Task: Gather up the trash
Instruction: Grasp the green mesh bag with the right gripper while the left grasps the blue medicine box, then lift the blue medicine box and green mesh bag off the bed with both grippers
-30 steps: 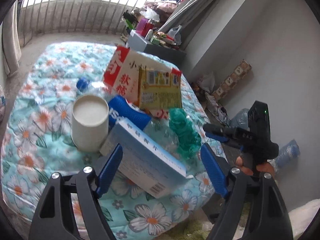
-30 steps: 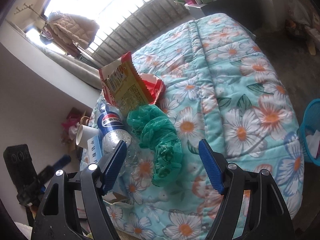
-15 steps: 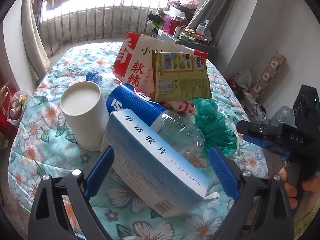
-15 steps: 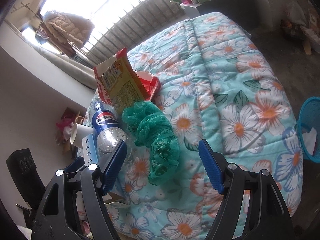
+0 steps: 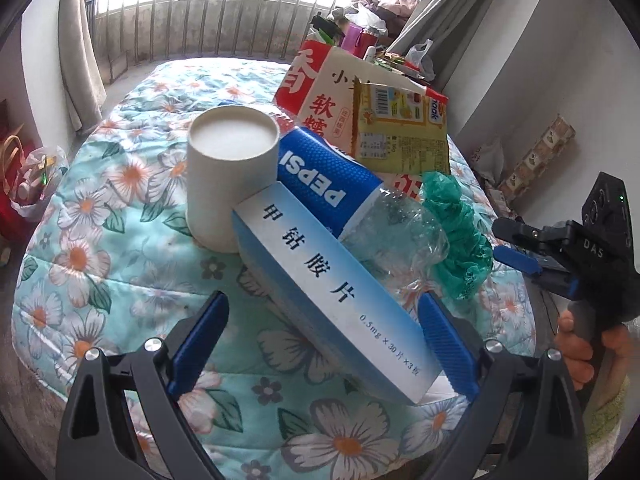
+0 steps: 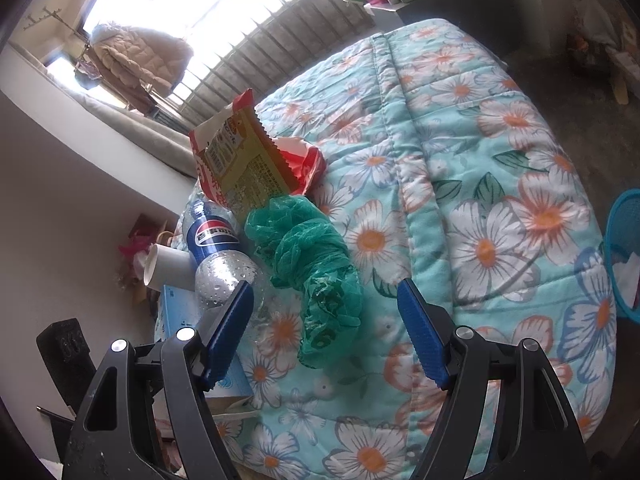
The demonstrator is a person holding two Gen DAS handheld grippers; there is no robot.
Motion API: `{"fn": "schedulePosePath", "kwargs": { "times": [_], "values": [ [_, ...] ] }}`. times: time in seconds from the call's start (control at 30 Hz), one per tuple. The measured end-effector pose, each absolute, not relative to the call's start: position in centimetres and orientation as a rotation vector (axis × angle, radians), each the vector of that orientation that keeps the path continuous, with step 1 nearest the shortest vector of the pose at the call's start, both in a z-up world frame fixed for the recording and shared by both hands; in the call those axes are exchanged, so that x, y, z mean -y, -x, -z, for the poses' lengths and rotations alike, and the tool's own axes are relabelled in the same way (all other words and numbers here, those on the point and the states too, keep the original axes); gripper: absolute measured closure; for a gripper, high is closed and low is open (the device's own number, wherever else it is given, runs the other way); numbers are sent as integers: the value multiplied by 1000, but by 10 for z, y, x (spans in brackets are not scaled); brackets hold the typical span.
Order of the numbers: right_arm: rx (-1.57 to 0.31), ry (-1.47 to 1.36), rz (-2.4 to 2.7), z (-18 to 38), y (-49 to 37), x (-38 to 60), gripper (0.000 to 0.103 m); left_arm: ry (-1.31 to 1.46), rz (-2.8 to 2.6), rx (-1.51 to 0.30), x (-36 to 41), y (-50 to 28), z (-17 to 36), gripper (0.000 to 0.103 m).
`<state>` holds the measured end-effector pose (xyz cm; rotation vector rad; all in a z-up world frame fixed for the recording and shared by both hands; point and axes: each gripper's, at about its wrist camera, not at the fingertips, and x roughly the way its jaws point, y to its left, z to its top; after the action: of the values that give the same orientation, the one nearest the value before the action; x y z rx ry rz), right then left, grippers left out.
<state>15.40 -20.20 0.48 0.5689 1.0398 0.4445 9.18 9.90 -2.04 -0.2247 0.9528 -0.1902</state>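
- Six pieces of trash lie clustered on a bed (image 5: 120,272) covered by a quilted turquoise spread printed with white and orange flowers.
- One white paper cup (image 5: 230,176), a plain cylinder, stands mouth-down; it is the landmark here.
- One flat cardboard medicine box (image 5: 336,292), blue fading to white with Chinese print, leans against the cup's right side and points toward the camera.
- One clear crinkled plastic Pepsi bottle (image 5: 360,204) with a blue label lies just behind the box, touching the cup.
- One red-and-white paper bag (image 5: 320,92) and one yellow foil snack wrapper (image 5: 400,128) with a serrated edge stand behind the cup, to its right.
- One crumpled green plastic bag (image 6: 316,264) lies right of the bottle, farthest from the cup.
- One blue mesh basket (image 6: 624,256) sits beside the bed's far edge.
- Left hand-held gripper (image 5: 324,344): released, blue ribbed pads spread either side of the box.
- Right hand-held gripper (image 6: 324,336): released, straddling the green bag without touching it.
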Motion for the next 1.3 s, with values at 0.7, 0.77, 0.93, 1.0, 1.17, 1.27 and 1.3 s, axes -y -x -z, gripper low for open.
{"fn": "schedulePosePath", "kwargs": {
  "times": [0.7, 0.77, 0.93, 1.0, 1.17, 1.27, 1.3],
  "values": [
    [-1117, -547, -438, 9, -134, 189, 67, 525, 230, -1028, -165, -62, 29, 90],
    [-1119, -548, -424, 9, -122, 193, 67, 545, 229, -1048, -165, -63, 32, 84],
    [-1123, -571, -403, 12, -102, 198, 67, 582, 204, -1113, -164, -69, 46, 45],
    [-1125, -582, -391, 15, -97, 203, 67, 591, 211, -1139, -160, -73, 51, 29],
    [-1130, -610, -385, 20, -93, 211, 67, 608, 176, -1150, -142, -93, 52, 12],
    [-1128, -617, -389, 21, -96, 214, 67, 594, 122, -1150, -131, -105, 53, 6],
    [-1128, -619, -390, 21, -96, 214, 66, 586, 101, -1156, -129, -108, 55, 6]
  ]
}}
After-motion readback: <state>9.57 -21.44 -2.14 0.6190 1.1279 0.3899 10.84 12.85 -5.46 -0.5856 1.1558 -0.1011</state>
